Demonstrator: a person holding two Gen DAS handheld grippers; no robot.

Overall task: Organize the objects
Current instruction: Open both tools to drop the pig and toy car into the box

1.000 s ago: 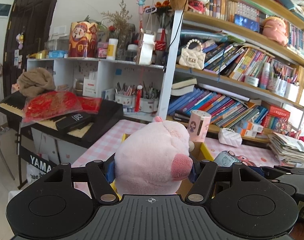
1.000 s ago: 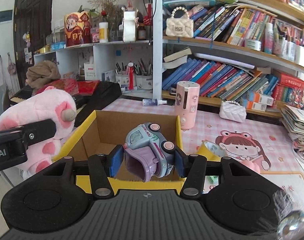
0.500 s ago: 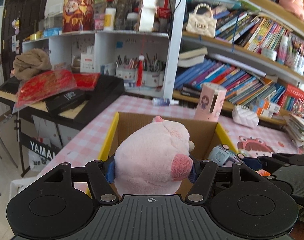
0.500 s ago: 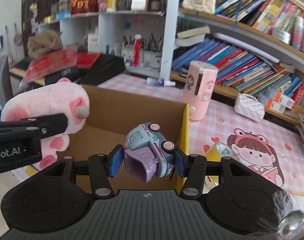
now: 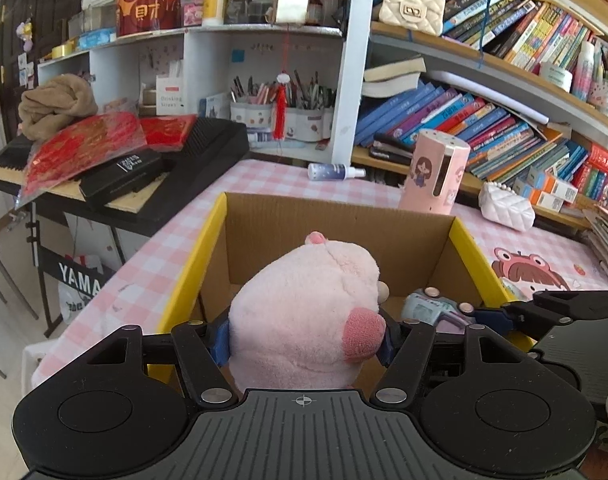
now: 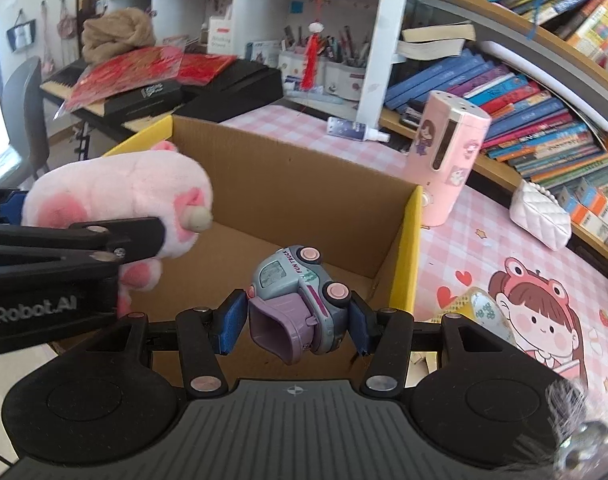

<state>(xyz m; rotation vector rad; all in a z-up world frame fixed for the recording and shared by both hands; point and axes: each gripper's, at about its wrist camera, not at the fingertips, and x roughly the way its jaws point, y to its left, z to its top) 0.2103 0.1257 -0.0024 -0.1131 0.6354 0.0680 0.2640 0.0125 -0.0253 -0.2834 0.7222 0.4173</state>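
My left gripper is shut on a pink plush pig, which hangs over the near left part of an open cardboard box with yellow flaps. In the right wrist view the same plush pig sits at the left, above the box. My right gripper is shut on a grey and purple toy truck, held over the near right part of the box floor. The toy truck also shows beside the pig in the left wrist view.
The box stands on a pink checked tablecloth. Behind it are a pink cylindrical holder, a small spray bottle and a white quilted purse. A keyboard piano is at the left, and bookshelves fill the back.
Both grippers have moved forward and down over the box, each still holding its toy. The box interior now fills much more of both views.
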